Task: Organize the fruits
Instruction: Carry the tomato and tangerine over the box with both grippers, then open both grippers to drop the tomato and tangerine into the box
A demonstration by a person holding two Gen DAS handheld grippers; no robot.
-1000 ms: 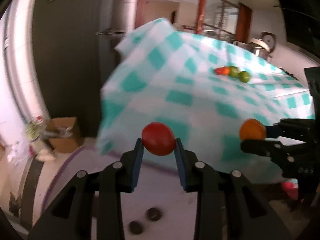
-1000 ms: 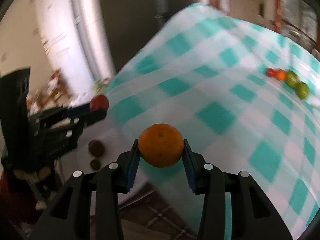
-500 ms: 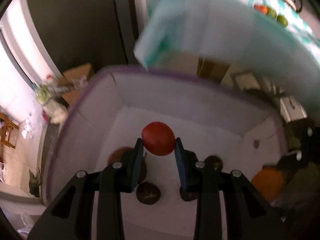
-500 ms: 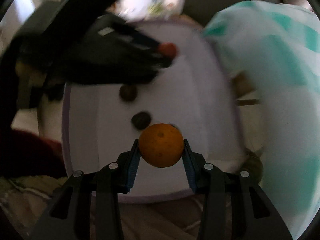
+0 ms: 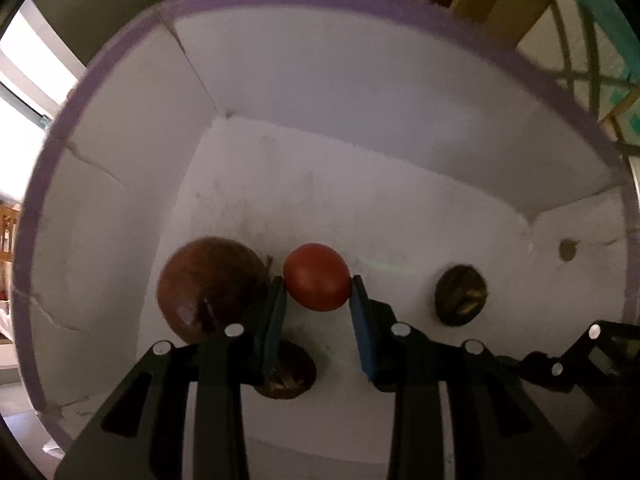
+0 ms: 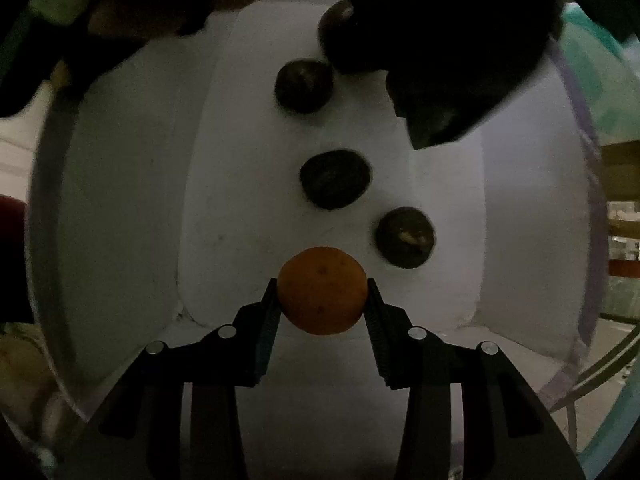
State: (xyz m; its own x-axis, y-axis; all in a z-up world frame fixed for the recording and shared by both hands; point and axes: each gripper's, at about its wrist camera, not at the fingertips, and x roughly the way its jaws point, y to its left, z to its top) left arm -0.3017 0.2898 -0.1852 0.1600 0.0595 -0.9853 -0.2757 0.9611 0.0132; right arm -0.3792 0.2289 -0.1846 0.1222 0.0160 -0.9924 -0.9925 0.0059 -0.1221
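- Left gripper (image 5: 318, 304) is clamped on a tomato (image 5: 317, 277), pads on its sides at 9 and 3 o'clock. It hangs inside the box (image 5: 360, 80), just above the floor as far as I can tell.
- Right gripper (image 6: 322, 306) is pinching an orange (image 6: 322, 290) the same way, also down in the box, close to the near wall.
- My guess on handling: the tomato is the soft one, thin slick skin, bruises or splits if squeezed hard or dropped. So keep a light grip across the widest part and let go low.
- The orange should be firmer, with a grippy peel, a bit heavier, and it will roll once let go. Same hold across the middle works.
- The box is white inside with a purple rim.
- Already in there: a big brown round fruit (image 5: 210, 286) at 9 o'clock, touching or nearly touching the left finger.
- Also three small dark wrinkly fruits (image 6: 335, 179) in a loose line from 12 to 2 o'clock of the orange. Can't tell what they are.
- In the left view, one dark fruit sits half hidden under the fingers at 6 o'clock of the tomato, so watch the drop spot.
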